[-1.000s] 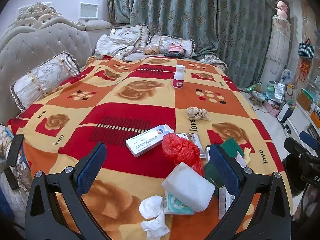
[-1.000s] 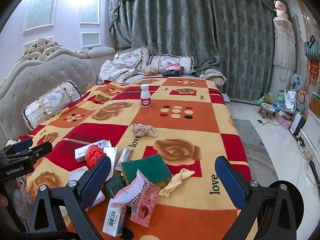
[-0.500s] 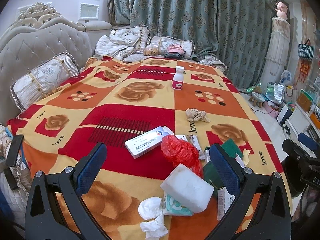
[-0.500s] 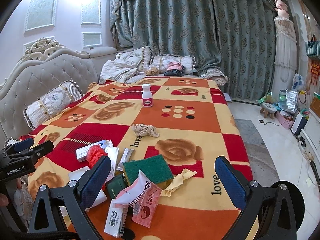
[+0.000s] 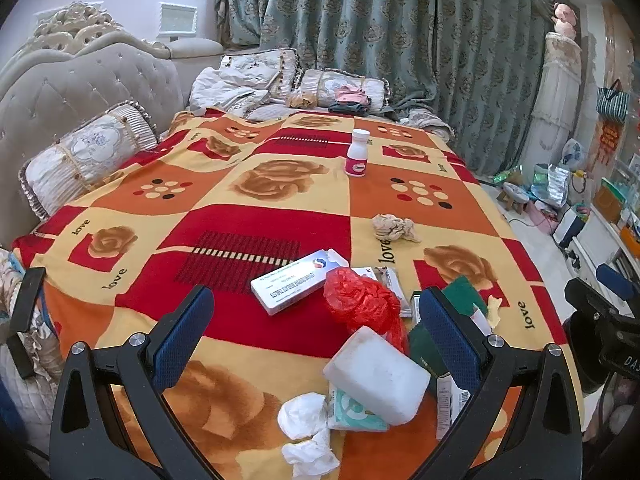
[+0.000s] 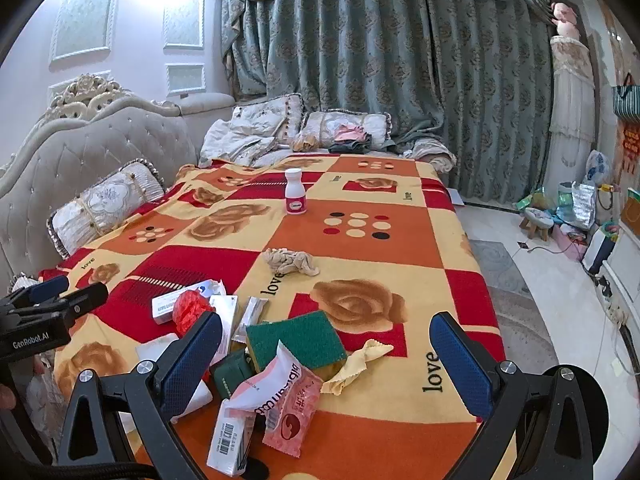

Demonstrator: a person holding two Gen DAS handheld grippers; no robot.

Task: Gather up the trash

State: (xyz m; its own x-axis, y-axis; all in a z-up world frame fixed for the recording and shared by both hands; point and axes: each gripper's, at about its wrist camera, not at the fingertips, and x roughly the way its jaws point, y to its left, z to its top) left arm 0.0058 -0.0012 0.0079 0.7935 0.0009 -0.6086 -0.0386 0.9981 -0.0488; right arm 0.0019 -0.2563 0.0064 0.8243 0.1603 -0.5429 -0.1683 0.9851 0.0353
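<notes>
A: What is the largest thing ahead of the grippers?

B: The bed (image 5: 280, 200), under a patchwork blanket (image 6: 360, 240) of red, orange and yellow squares. It stretches away from both grippers to the pillows (image 6: 272, 120) and the green curtain (image 6: 380, 60) behind.

A: How do the grippers stand?

B: The left gripper (image 5: 316, 328) hovers over the near edge of the bed with its jaws spread wide and nothing between its pads. The right gripper (image 6: 326, 360) does the same, jaws wide, holding nothing.

A: And the trash?

B: It lies in a loose pile on the blanket, just ahead of and between the fingers. In the left view a white foam block (image 5: 376, 374) sits near the right finger, resting on a small tissue pack (image 5: 354, 412). Crumpled white tissue (image 5: 306, 436) lies just nearer than that. A red plastic bag (image 5: 362, 304) lies beyond the block, touching a white medicine box (image 5: 296, 282).

A: What does the right view show?

B: A green scouring sponge (image 6: 296, 340) lies ahead, between the fingers. A pink snack wrapper (image 6: 280, 404) overlaps its near edge. A yellow scrap (image 6: 356, 364) lies just right of the sponge, and a barcoded white box (image 6: 230, 440) lies nearest.

A: Anything farther off?

B: A crumpled beige wad (image 6: 290, 261) lies well beyond the pile. A white pill bottle (image 6: 295, 196) with a pink label stands upright farther still.
</notes>
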